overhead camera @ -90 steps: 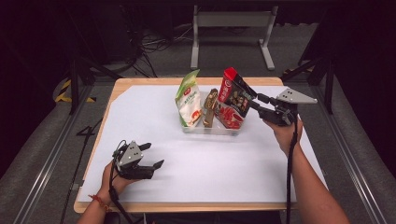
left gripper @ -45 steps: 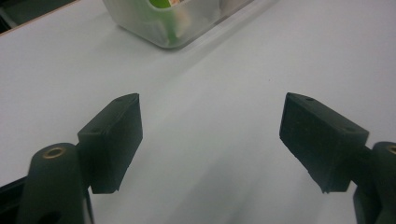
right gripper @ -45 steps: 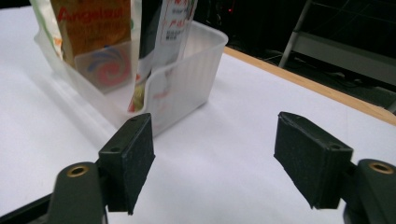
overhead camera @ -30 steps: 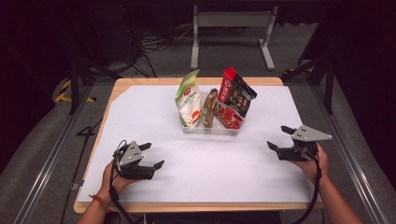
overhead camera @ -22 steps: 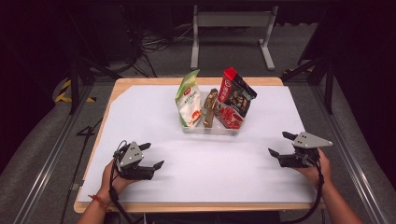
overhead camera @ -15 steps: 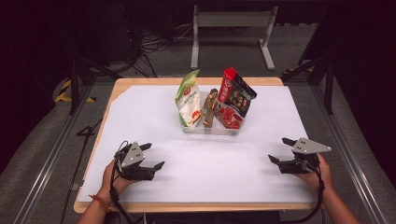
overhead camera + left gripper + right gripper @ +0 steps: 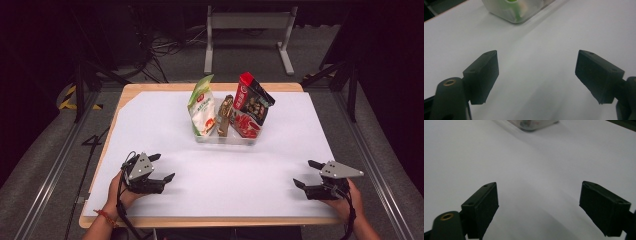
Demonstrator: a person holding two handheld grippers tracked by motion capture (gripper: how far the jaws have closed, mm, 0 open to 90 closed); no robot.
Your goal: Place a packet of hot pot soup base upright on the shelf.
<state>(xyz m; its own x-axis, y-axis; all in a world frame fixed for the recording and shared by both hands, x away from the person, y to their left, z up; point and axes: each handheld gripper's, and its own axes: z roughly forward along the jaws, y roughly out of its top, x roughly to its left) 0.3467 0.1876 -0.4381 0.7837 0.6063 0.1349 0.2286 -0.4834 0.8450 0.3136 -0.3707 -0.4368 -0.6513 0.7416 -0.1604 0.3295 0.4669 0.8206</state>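
Jaws apart, empty: left gripper point(image 7: 162, 167), right gripper point(image 7: 307, 173). Clear bin point(image 7: 226, 138): green-white pouch point(image 7: 202, 110), brown packet point(image 7: 224, 116), red-black pouch point(image 7: 251, 105). Label writing unreadable.

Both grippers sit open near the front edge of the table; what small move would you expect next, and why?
Probably none toward the packets: the red-and-black snack bag already stands in the clear plastic bin with the green-and-white pouch. The left gripper and right gripper are open, empty and low over the white sheet, so likely just settling onto it.
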